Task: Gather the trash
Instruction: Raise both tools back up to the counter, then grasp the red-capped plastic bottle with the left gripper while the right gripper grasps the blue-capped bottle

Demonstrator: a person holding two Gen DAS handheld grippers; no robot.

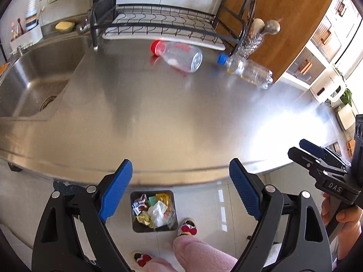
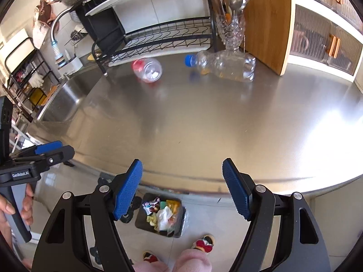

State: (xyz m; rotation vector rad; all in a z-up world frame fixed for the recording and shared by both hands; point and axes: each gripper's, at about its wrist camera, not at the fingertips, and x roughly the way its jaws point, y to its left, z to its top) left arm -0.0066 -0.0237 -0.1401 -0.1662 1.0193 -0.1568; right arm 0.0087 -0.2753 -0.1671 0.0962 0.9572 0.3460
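Observation:
A clear bottle with a red cap (image 1: 179,54) (image 2: 148,69) lies on its side on the steel counter (image 1: 158,113) near the dish rack. A clear bottle with a blue cap (image 1: 247,69) (image 2: 223,65) lies on its side further right, by the wooden board. On the floor below the counter edge stands a grey bin (image 1: 153,212) (image 2: 161,215) with crumpled wrappers and tissue inside. My left gripper (image 1: 180,190) is open and empty above the counter's front edge. My right gripper (image 2: 182,189) is open and empty beside it; it also shows in the left wrist view (image 1: 310,149).
A sink (image 1: 38,83) is sunk in the counter at the left. A black dish rack (image 1: 163,25) stands at the back. A glass utensil holder (image 2: 231,30) and a wooden board (image 2: 270,20) stand at the back right. The person's legs and slippers (image 1: 187,226) are beside the bin.

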